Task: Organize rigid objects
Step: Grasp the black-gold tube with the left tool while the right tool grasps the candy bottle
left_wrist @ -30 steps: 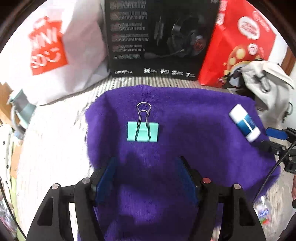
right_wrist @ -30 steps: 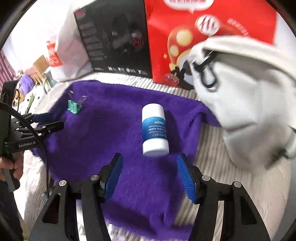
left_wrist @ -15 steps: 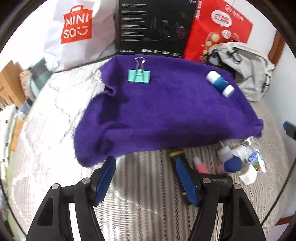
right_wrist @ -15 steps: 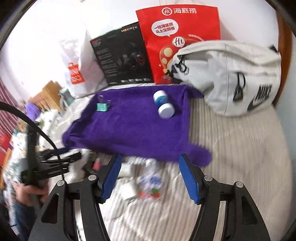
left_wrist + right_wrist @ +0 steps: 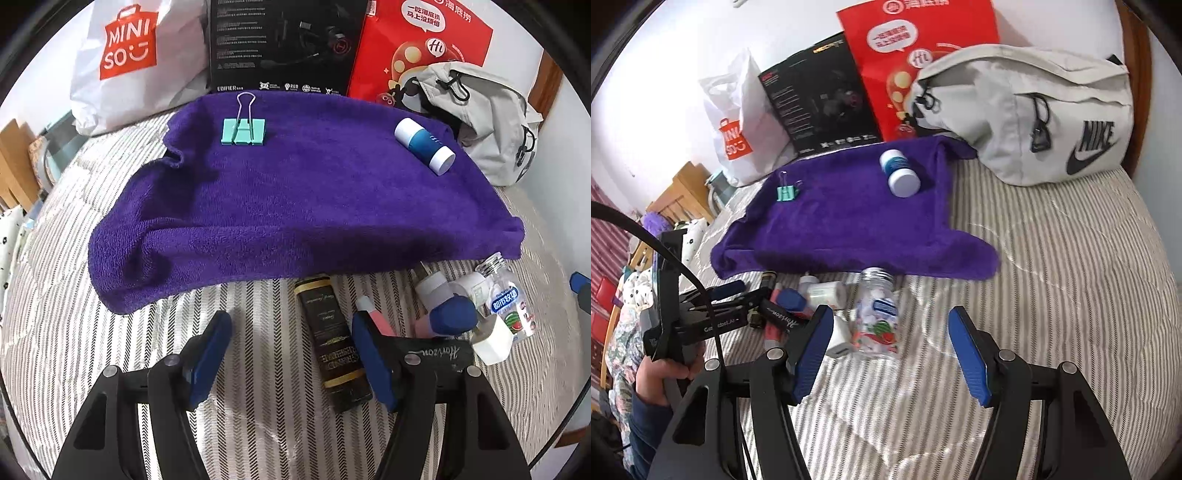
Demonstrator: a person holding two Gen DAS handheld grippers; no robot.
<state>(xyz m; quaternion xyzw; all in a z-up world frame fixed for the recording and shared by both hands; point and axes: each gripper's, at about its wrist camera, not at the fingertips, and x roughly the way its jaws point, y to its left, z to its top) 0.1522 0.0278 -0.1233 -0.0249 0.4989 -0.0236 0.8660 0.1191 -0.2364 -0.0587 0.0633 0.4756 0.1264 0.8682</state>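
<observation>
Binder clip (image 5: pixel 243 132) and blue-white bottle (image 5: pixel 424 146) lie near the purple towel's (image 5: pixel 295 206) far corners; left gripper (image 5: pixel 291 354) and right gripper (image 5: pixel 892 345) hover spread, empty, over the striped bed (image 5: pixel 1052 266).

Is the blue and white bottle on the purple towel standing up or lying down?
Lying down. The blue and white bottle rests on its side on the purple towel, one white end facing the right wrist camera.

Striped bed (image 5: pixel 55 332) bears purple towel (image 5: pixel 295 206), small bottles (image 5: pixel 502 295), bags (image 5: pixel 1034 110).
</observation>
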